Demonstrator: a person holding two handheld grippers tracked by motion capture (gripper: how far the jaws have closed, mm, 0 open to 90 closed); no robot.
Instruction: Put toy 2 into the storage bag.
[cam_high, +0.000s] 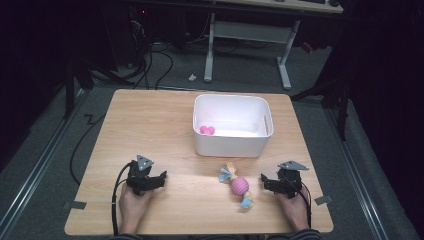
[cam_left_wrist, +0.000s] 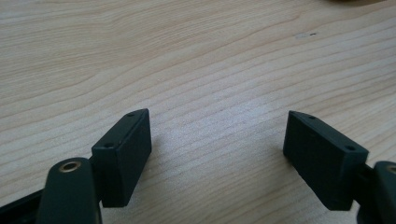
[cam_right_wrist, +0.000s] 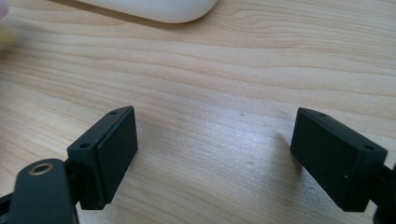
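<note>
Two hands rest on the near edge of the wooden table (cam_high: 150, 120), each holding a black two-jaw gripper low over the boards. Between them, but much closer to the right one, lies a candy-shaped toy (cam_high: 239, 186): a pink ribbed ball in the middle with frilled yellow-and-blue ends. Its long axis runs diagonally, one frill pointing up toward the white bin (cam_high: 232, 146), the other down toward the person's edge of the table.

At the person's right, the right gripper (cam_high: 263, 181) has its jaws spread wide with nothing between them; in the right gripper view they frame bare wood, with the bin's rounded corner (cam_right_wrist: 159, 11) just ahead. The toy sits just beside this gripper, toward the table's middle, so I judge this to be the hand for the pick. Its jaws point toward the toy already, and a short sideways reach would bring them over the pink centre, across the narrow waist, not along the length.

Over on the left, the left gripper (cam_high: 161, 177) also stands wide and empty, well apart from the toy; the left gripper view has only wood grain between its pads (cam_left_wrist: 126, 158).

Inside the bin a small pink thing (cam_high: 207, 130) already lies near the left wall. The bin stands just beyond the toy, a short carry away.
</note>
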